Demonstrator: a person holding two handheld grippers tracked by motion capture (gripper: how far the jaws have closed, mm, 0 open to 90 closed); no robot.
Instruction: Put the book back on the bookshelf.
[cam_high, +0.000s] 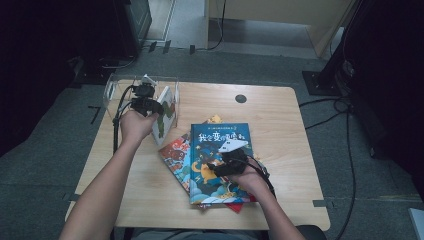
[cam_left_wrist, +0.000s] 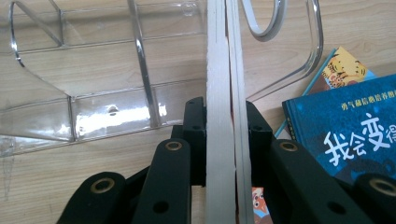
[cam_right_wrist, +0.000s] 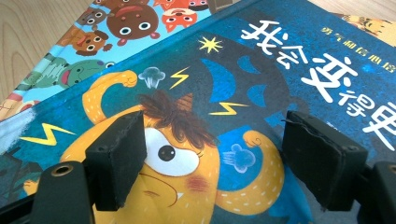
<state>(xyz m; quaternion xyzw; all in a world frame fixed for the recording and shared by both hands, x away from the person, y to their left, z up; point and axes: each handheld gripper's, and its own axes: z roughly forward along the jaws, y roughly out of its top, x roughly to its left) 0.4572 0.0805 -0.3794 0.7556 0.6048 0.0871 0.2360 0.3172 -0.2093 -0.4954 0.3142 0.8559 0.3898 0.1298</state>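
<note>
We see the left tongs (cam_left_wrist: 219, 140) clamped on a thin white-edged book (cam_left_wrist: 219, 70), held upright to slot into the clear acrylic rack (cam_left_wrist: 93, 112) at 10 o'clock; right tongs (cam_right_wrist: 210, 154) apart above the blue hardcover picture book (cam_right_wrist: 280, 60), which steadies the stack

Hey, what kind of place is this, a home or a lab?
Probably a lab or recording workspace, not a home: a small wooden table stands on grey carpet with cables trailing across it, dark equipment stands around it, and picture books laid out beside a clear rack.

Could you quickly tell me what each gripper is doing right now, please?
Left gripper: shut on a white book, edge-on between the jaws.
Right gripper: open, holding nothing, over the blue book.
</note>
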